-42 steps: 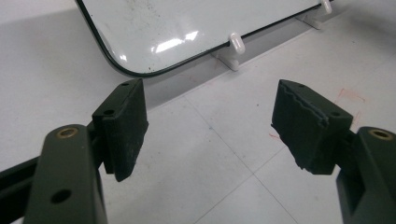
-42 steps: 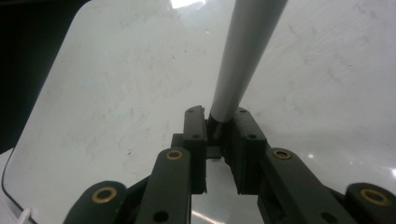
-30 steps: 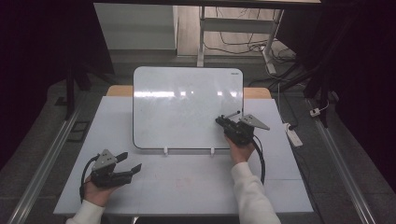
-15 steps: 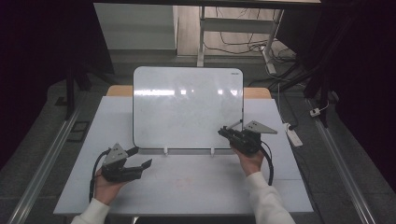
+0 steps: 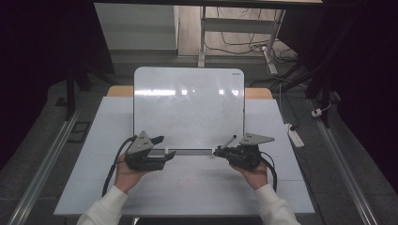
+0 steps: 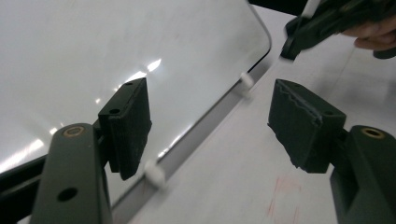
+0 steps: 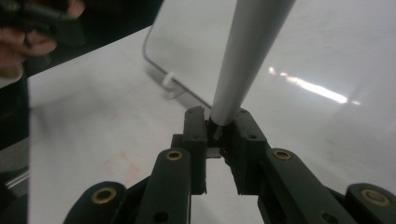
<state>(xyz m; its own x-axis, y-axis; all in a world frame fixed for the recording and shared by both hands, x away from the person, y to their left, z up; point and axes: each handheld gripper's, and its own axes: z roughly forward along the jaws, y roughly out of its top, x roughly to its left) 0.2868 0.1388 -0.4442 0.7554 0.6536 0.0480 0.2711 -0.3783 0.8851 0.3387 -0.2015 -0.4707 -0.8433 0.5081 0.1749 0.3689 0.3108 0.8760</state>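
While the table [image 5: 94,187] carries the whiteboard [image 5: 187,112] flat at its middle, your left gripper [image 5: 162,147] hovers at the board's near left corner, its jaws apart with nothing between them, having just narrowed a little. Your right gripper [image 5: 220,151], at the board's near right corner, is clamped on what looks like a marker [image 7: 247,56], slanting over the board.
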